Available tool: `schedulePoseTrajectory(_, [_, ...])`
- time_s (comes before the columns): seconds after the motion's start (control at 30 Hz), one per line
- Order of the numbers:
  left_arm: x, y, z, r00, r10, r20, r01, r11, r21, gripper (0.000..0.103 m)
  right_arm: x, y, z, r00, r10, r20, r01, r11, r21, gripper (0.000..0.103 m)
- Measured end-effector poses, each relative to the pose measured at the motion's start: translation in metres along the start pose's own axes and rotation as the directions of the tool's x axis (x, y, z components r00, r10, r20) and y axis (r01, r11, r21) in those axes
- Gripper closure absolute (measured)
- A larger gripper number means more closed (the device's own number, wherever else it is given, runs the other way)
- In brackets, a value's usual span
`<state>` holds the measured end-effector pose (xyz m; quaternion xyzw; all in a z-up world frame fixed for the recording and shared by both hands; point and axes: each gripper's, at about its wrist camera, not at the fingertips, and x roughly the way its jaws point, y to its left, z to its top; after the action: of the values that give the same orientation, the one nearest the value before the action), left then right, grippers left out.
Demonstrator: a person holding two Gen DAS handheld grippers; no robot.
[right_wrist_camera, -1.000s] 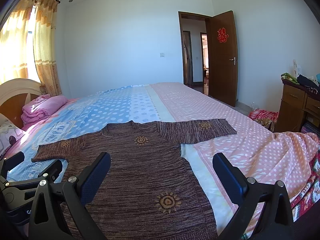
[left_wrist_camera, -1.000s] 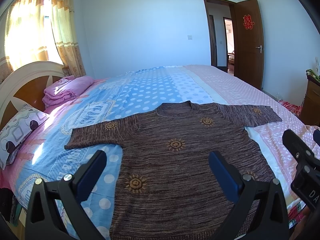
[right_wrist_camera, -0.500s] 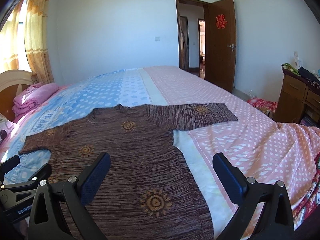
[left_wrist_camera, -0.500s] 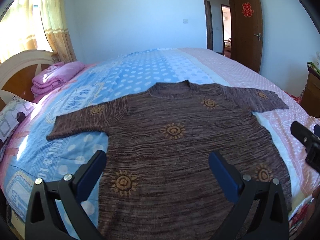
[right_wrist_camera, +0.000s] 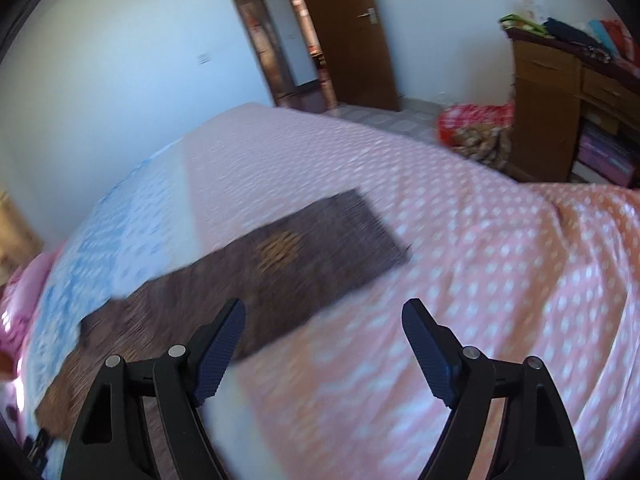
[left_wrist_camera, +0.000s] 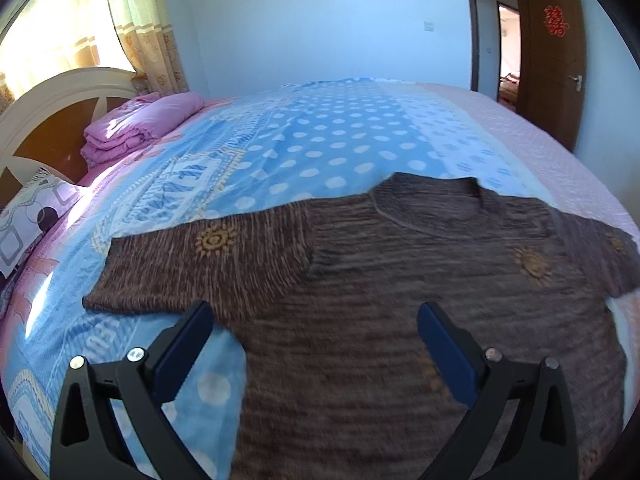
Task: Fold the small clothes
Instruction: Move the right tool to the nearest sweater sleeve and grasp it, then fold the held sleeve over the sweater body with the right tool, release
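Note:
A brown knitted sweater [left_wrist_camera: 400,300] with orange sun motifs lies flat, front up, on the bed. Its left sleeve [left_wrist_camera: 208,268] stretches over the blue dotted cover. My left gripper [left_wrist_camera: 314,320] is open and empty, above the sweater near the left armpit. In the right wrist view the right sleeve [right_wrist_camera: 320,256] lies on the pink dotted cover, blurred by motion. My right gripper [right_wrist_camera: 324,320] is open and empty, just short of that sleeve's lower edge.
A bed with a blue cover [left_wrist_camera: 340,136] and a pink cover [right_wrist_camera: 480,280]. A folded pink blanket [left_wrist_camera: 140,124] and a pillow [left_wrist_camera: 28,220] lie by the headboard. A wooden dresser [right_wrist_camera: 560,100] and an open door [right_wrist_camera: 344,32] stand at the right.
Both grippers moved forward and apart: the left swung toward the left sleeve, the right swung toward the right sleeve. Both stayed open. The sweater has not moved.

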<state>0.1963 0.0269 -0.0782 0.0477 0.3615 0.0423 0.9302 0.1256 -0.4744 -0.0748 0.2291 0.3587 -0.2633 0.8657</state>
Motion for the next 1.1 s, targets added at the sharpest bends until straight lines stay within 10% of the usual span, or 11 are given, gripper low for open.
schedulePoseTrajectory(0.37, [0.064,0.003,0.001,0.996,0.075,-0.046,-0.077,0.996,-0.054,0.000,0.087,0.010,0.028,0.989,-0.133,-0.069,0.130,0.990,-0.050,0.022])
schedulePoseTrajectory(0.6, [0.088,0.000,-0.004,0.987,0.045,-0.153,-0.054,0.997,-0.053,0.000,0.108,0.009,0.020,0.980,-0.178,-0.088,0.168,0.980,-0.107,0.048])
schedulePoseTrajectory(0.77, [0.094,0.006,-0.007,0.985,-0.007,-0.171,-0.011,0.994,-0.105,0.000,0.104,0.017,0.023,0.985,-0.134,-0.107,0.120,0.984,-0.128,0.092])
schedulePoseTrajectory(1.1, [0.096,0.013,-0.009,0.983,-0.050,-0.174,0.023,0.988,-0.155,0.000,0.027,0.117,0.033,0.998,0.051,-0.020,-0.055,0.966,-0.253,0.093])
